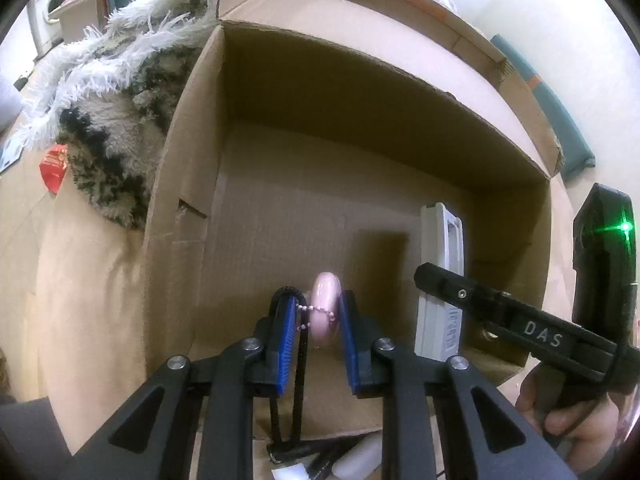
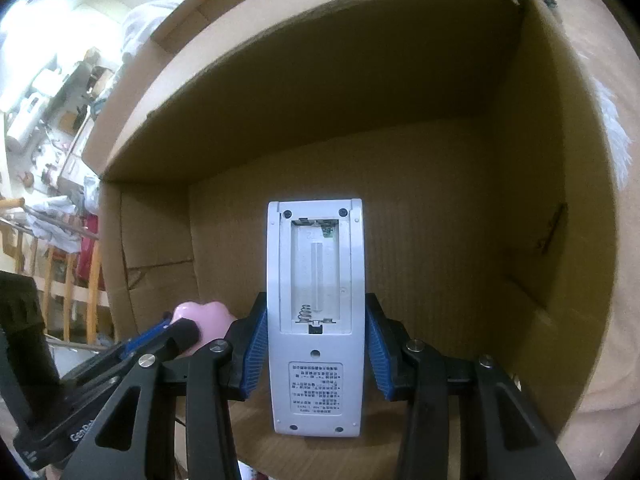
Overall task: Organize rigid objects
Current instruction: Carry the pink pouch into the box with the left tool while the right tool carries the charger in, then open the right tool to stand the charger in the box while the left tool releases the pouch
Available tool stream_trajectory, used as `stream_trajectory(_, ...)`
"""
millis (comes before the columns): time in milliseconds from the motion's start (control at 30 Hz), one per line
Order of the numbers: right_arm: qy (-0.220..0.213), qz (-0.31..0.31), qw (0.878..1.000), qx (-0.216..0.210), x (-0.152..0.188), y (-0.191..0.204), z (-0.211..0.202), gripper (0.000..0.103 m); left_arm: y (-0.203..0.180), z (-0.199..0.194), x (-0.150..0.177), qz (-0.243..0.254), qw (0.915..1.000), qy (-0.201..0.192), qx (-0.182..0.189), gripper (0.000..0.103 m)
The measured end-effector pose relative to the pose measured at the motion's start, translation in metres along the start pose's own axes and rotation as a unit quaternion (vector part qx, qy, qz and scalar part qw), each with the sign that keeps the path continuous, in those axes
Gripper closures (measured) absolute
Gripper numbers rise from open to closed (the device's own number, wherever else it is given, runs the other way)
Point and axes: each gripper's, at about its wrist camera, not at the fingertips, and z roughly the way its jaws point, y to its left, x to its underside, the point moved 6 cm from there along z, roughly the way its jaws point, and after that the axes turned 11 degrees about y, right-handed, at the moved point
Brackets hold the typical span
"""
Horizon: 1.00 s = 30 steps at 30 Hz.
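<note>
Cardboard box [image 1: 192, 128] is facing you. Your left hand-held gripper [image 1: 318, 312] is clamping a pink charm [image 1: 326, 300]. Your right hand-held gripper [image 2: 316, 344] is clamping a white remote [image 2: 316, 312].

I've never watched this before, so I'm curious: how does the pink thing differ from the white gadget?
The pink charm is small, rounded and glossy, with a bead chain; the white remote is long, flat and boxy, its battery bay open. The left gripper holds the charm, the right gripper the remote. Both are over the cardboard box.
</note>
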Motion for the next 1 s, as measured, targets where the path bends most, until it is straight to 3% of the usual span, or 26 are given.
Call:
stream_trajectory(433, -0.002, -0.001, 1.000, 0.002, -0.004, -0.002, -0.001, 0.055, 0.013, -0.006, -0.004, -0.006, 1.0000, -0.002, -0.001, 0.083)
stream_trajectory(533, -0.012, -0.001, 1.000, -0.016, -0.005, 0.000, -0.008, 0.048, 0.013, -0.009, -0.001, -0.005, 0.9999, 0.000, -0.010, 0.083)
stream_trajectory(600, -0.023, -0.008, 1.000, -0.014, -0.006, 0.002, -0.013, 0.037, 0.014, -0.008, 0.000, -0.009, 0.9999, 0.004, -0.014, 0.082)
stream_trajectory(833, -0.032, -0.023, 0.999, -0.008, -0.005, 0.006, -0.021, 0.037, 0.016, -0.008, 0.005, -0.008, 0.9996, 0.020, -0.016, 0.051)
stream_trajectory(1000, -0.038, -0.028, 0.999, -0.012, -0.003, 0.008, -0.029, 0.037, 0.016, -0.030, 0.007, -0.001, 1.0000, -0.006, -0.001, 0.049)
